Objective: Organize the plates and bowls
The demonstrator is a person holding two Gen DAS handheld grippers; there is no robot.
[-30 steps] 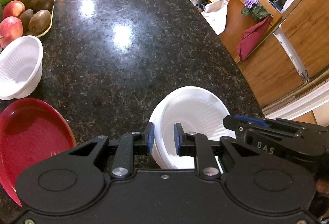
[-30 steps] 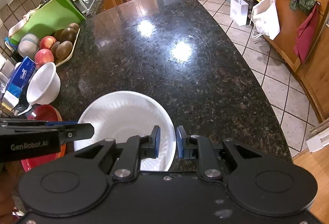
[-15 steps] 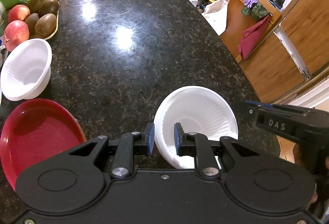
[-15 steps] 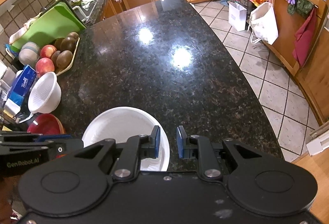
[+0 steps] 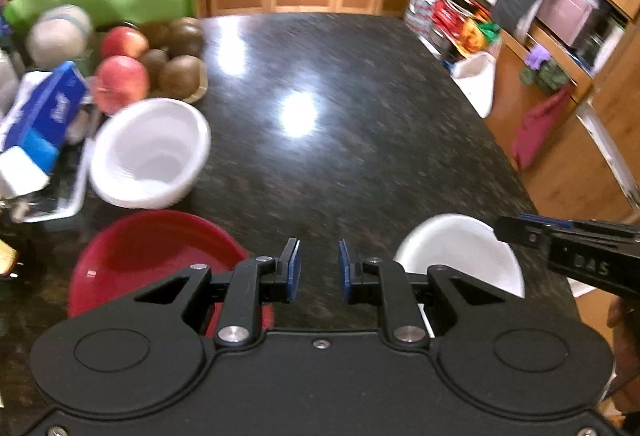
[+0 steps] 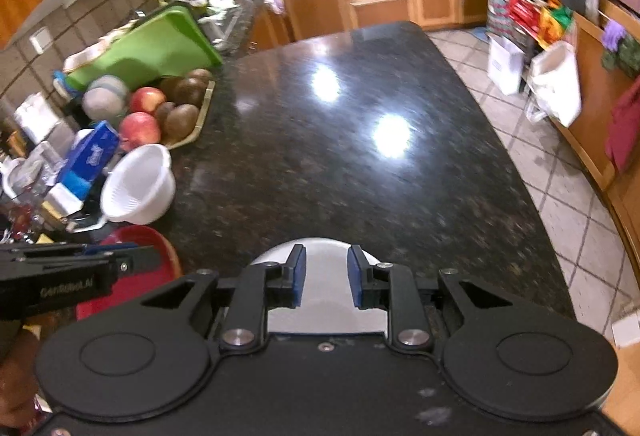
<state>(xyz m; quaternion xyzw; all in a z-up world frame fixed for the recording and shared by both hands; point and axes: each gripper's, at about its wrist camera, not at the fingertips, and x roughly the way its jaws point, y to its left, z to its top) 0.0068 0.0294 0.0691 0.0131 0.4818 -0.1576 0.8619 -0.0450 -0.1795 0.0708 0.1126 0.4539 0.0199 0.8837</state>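
The right gripper (image 6: 327,276) is seen with its jaws narrowly parted, having just been opening; nothing is pinched. A white bowl (image 6: 325,292) is seen directly beneath and beyond the pads on the granite counter (image 6: 360,187). To the left, the left gripper (image 6: 72,276) is seen over a red plate (image 6: 140,276); beyond, a second white bowl (image 6: 138,187).

Both hand-held grippers released bowl (image 5: 460,248) (lifted).

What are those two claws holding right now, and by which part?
Nothing. The left claw is open over bare counter, clear of the white bowl. The right claw has just been opening above that bowl, pads not touching it.
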